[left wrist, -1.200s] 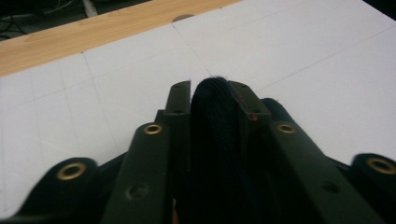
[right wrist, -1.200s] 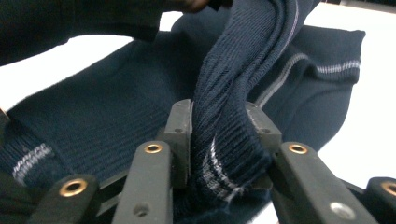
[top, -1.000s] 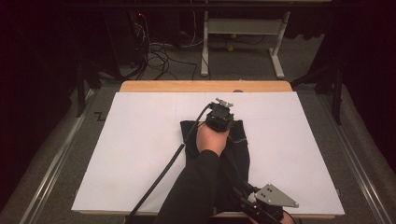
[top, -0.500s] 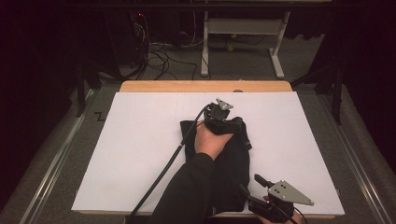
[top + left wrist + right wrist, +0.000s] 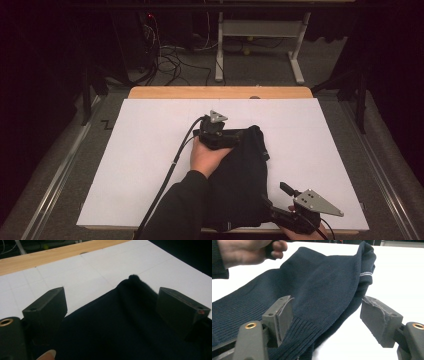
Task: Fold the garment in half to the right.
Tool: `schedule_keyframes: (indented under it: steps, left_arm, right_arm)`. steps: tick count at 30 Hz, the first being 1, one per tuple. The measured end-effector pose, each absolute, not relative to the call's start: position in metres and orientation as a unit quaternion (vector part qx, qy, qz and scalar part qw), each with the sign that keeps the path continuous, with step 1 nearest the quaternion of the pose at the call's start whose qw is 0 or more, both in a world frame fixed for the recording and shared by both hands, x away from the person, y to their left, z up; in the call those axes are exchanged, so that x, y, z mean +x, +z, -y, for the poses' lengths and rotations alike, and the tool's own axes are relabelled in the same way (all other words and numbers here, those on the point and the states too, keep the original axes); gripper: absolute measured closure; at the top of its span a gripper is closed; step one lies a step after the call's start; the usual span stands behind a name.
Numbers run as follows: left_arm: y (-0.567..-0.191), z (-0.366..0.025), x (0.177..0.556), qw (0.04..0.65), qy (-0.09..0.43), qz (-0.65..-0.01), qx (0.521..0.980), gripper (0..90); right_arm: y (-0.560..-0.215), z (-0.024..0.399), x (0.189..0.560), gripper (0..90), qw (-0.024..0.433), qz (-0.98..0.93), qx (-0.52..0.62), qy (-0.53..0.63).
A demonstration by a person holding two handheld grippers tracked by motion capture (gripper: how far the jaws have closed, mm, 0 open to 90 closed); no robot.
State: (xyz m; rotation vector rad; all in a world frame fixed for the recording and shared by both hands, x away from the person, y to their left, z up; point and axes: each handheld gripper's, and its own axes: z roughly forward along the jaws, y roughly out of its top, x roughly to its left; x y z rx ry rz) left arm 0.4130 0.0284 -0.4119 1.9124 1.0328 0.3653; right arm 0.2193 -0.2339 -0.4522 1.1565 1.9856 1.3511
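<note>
A dark navy knit garment (image 5: 245, 175) lies folded on the white table cover (image 5: 150, 150), its far corner bunched up. My left gripper (image 5: 227, 136) sits at the garment's far edge. In the left gripper view its jaws (image 5: 112, 300) stand wide, having just been opening, with the cloth (image 5: 120, 327) lying loose between and below them. My right gripper (image 5: 275, 196) is at the near right corner. Its jaws (image 5: 329, 307) have also just been opening, and the ribbed hem (image 5: 307, 325) runs between them, unpinched. The other hand (image 5: 244, 251) shows farther off.
A wooden strip (image 5: 220, 92) borders the table's far edge. Metal rails (image 5: 55, 175) run along both sides. Beyond the table are floor cables (image 5: 165, 55) and a white desk frame (image 5: 260, 35). White cover lies bare left and right of the garment.
Both grippers' jaws have opened and let go of the cloth. The left gripper slid left and slightly nearer along the garment's far edge. The right gripper drifted a little to the right.
</note>
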Motion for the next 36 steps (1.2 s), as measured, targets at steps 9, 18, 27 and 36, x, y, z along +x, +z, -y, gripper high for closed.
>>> schedule_keyframes:
  steps: [9, 18, 27, 36]
  left_arm:
    - [-0.427, -0.064, 0.404, 0.461, 0.138, -0.426, 0.766, 1.1]
    - [-0.442, -0.099, 0.389, 0.464, 0.135, -0.424, 0.766, 0.0]
    - [-0.453, -0.142, 0.362, 0.468, 0.144, -0.419, 0.765, 0.0]
    - [-0.466, -0.189, 0.324, 0.471, 0.152, -0.419, 0.762, 0.0]
  right_arm:
    - [-0.452, 0.241, 0.225, 20.5, 0.242, -0.716, 0.428, 0.496]
    - [-0.454, 0.245, 0.230, 15.6, 0.247, -0.716, 0.427, 0.494]
    - [-0.455, 0.251, 0.234, 9.9, 0.259, -0.712, 0.430, 0.492]
    - [-0.452, 0.264, 0.249, 0.2, 0.285, -0.699, 0.435, 0.491]
